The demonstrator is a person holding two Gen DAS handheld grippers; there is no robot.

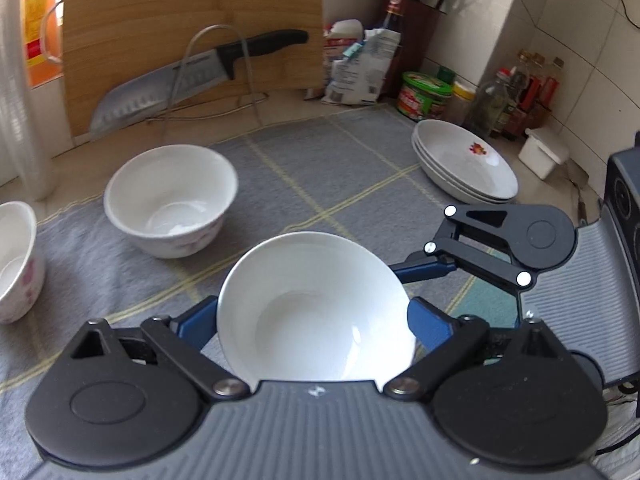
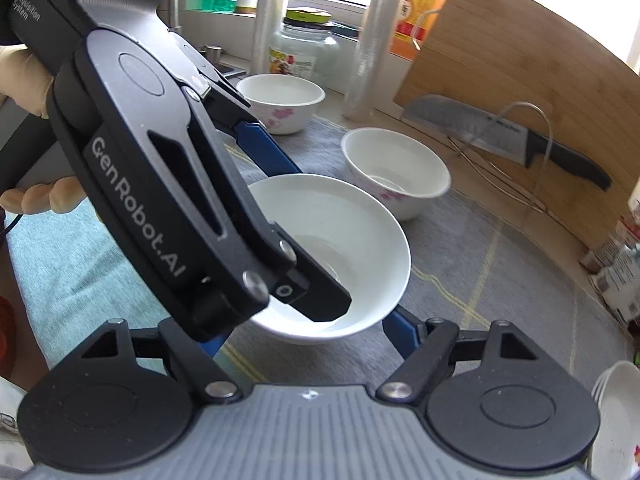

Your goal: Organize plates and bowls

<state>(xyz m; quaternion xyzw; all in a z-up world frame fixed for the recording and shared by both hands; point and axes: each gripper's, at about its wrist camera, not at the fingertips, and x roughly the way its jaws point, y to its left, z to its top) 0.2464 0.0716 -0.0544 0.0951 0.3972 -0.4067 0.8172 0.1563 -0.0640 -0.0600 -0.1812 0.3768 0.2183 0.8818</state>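
A plain white bowl (image 1: 316, 308) sits on the grey mat between the blue fingers of my left gripper (image 1: 314, 320), whose jaws stand wide around it, touching or nearly touching its sides. The same bowl (image 2: 344, 232) shows in the right wrist view, with the left gripper's body over its near side. My right gripper (image 2: 308, 336) is open, its blue fingers at either side of the bowl's near base. Two flowered white bowls (image 1: 170, 200) (image 1: 16, 260) stand to the left. A stack of white plates (image 1: 466, 162) lies at the back right.
A large knife (image 1: 180, 80) rests on a wire stand against a wooden cutting board (image 1: 192, 20). Bags, jars and bottles (image 1: 516, 96) crowd the back corner. A white box (image 1: 542, 152) and a black appliance (image 1: 624, 200) stand at the right. A glass jar (image 2: 304, 52) stands by the window.
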